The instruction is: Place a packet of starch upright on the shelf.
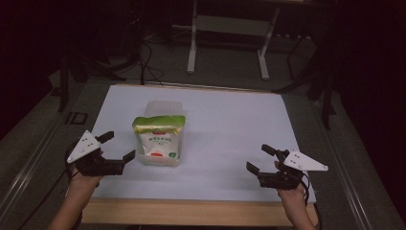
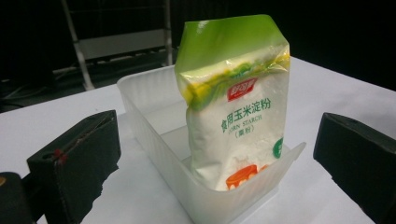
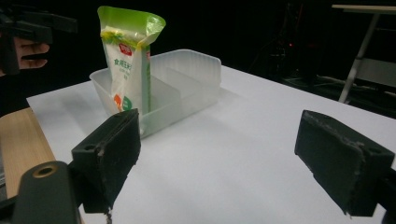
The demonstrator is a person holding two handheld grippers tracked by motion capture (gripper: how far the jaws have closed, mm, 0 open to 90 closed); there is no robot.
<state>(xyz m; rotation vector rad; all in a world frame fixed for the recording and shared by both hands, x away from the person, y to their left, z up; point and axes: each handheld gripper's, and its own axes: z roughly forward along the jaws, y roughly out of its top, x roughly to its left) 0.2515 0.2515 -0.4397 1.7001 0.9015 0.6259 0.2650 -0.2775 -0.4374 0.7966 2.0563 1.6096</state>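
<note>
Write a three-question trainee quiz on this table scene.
1. True or false: the corn starch bag stands upright in the translucent plastic bin.
2. Which hand-held gripper is nearer the bag? A) left hand-held gripper B) right hand-held gripper
3. Fill in: the bag's top is coloured ____.

Key: 1 true; 2 A; 3 green.
</note>
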